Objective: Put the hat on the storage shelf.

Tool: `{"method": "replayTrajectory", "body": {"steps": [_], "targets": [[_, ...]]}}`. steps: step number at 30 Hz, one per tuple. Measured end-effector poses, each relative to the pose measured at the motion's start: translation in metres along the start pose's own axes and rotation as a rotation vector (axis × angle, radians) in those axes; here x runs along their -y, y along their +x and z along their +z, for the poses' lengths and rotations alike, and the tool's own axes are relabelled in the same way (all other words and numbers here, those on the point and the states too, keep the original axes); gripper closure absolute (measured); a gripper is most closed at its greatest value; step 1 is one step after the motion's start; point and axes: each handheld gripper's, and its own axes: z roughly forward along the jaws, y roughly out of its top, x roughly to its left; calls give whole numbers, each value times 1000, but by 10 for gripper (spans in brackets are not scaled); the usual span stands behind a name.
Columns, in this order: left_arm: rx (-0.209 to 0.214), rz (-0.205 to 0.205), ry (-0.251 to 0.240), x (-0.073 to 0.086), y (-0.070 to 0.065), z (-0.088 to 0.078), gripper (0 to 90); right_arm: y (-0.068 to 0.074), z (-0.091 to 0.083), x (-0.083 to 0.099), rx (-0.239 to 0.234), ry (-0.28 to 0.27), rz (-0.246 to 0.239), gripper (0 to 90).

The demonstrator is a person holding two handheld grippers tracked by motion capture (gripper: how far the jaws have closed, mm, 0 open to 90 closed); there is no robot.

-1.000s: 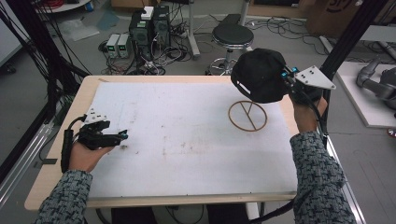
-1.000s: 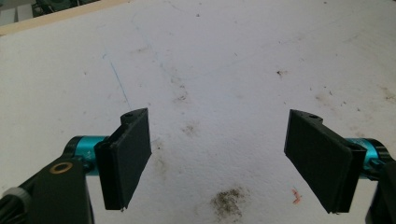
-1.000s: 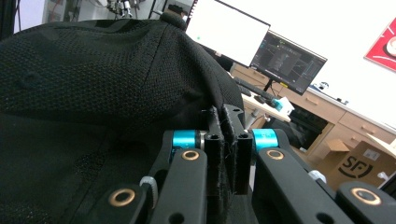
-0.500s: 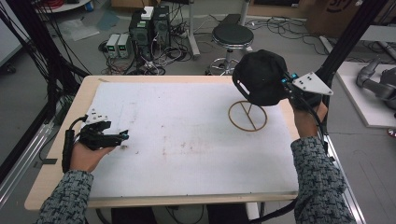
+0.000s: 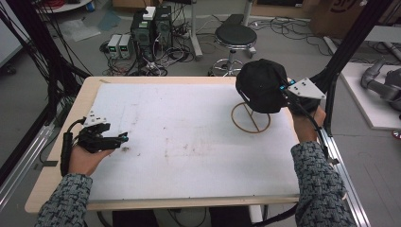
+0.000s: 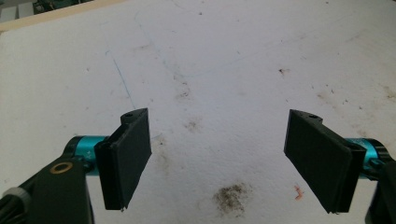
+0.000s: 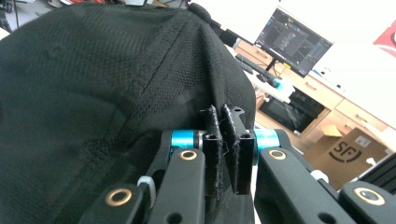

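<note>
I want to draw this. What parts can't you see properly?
- High view: the black cap covers the top of the wooden stand, so whether it rests there is unclear.
- Right gripper view: the cap's brim is cut off; the right gripper pinches its fabric.
- Left gripper view: the left gripper body is cut off below.

A research lab: a wooden table [image 5: 61,189] under a stained white mat [image 5: 189,137] stands inside a black metal frame [image 5: 352,47]. Computer boxes [image 5: 151,26] and tangled cables [image 5: 182,45] cover the grey floor beside a round stool [image 5: 235,35]. A lit monitor [image 7: 299,42] sits on a desk, a cardboard box [image 7: 348,154] below.
</note>
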Motion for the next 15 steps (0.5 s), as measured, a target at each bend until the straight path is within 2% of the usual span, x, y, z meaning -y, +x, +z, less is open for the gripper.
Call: {"method": "replayTrajectory", "body": {"steps": [6,15], "targets": [[4,2,2,0,0,2,231,0,-1,0,-6,0,-3,810],[10,8,-2,-1,-2,3,231,-4,-5,0,-15,-9,13,612]]}}
